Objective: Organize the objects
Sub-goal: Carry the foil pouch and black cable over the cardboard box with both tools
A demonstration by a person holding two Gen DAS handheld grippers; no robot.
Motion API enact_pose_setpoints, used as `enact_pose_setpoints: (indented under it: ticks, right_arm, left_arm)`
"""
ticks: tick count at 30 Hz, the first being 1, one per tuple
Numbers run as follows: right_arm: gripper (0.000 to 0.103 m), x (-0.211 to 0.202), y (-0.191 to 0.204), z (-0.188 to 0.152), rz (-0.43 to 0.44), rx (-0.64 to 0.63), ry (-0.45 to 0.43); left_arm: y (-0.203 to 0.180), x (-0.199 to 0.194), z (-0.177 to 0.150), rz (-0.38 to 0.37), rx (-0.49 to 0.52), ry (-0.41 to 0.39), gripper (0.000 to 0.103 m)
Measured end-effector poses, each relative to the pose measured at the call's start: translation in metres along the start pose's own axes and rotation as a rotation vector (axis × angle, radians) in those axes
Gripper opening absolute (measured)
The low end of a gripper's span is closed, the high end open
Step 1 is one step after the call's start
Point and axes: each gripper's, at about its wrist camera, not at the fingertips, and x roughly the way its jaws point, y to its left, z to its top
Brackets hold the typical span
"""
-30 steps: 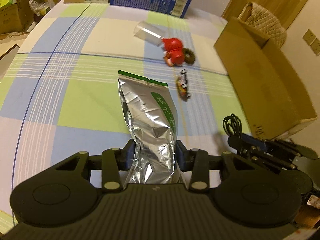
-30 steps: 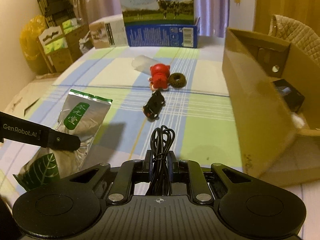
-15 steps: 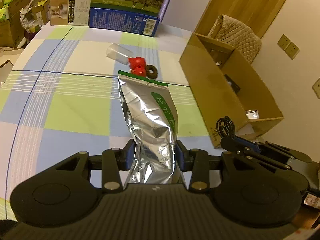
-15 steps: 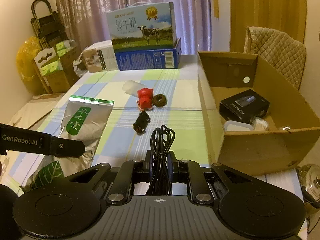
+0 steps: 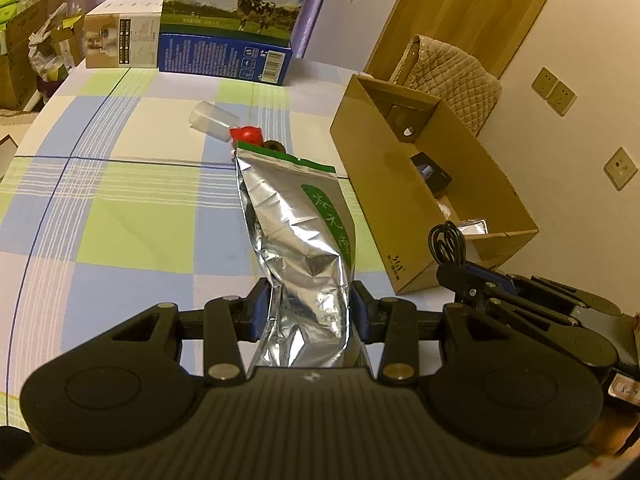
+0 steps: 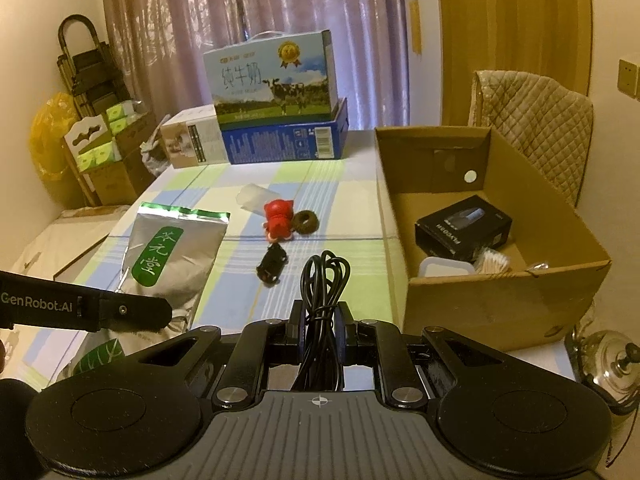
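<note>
**Both tongs loaded, box comes next**

You are in the carrying step. Your left tongs (image 5: 310,308) are closed on the lower part of the silver foil pouch (image 5: 298,232), which stands upright between the pads at the centre of the left view, clear of the checked desk (image 5: 120,200). Your right tongs (image 6: 320,332) are pinched tight on a coiled black cable (image 6: 324,280), its loop sticking up at the lower centre of the right view.

The cardboard box (image 6: 500,308) sits open at the right of both views and already holds a black carton (image 6: 464,228) and a few small items. Left on the desk, in the middle of the right view, are a red toy (image 6: 278,222), a brown ring (image 6: 305,222), a small black toy car (image 6: 273,265) and a clear cup (image 6: 251,197) lying on its side.

Judging from this, the next move is to bring each load over the box opening and let go. The cable is nearer the box, so take it over the near wall first, high enough that the dangling strands clear the rim. The pouch is tall and floppy; lay it into a free part of the box instead of dropping it on the carton.
</note>
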Motion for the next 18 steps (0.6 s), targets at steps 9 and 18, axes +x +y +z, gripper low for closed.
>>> enact_pose_setpoints:
  ticks: [9, 18]
  right_arm:
    - [0.011, -0.011, -0.019, 0.005, -0.033, 0.022, -0.023]
    - [0.011, -0.023, -0.064, 0.025, -0.111, 0.041, -0.06]
  left_arm:
    - [-0.014, 0.0, 0.006, -0.02, 0.019, -0.006, 0.036]
    - [-0.051, 0.011, 0.025, -0.071, 0.065, -0.018, 0.036]
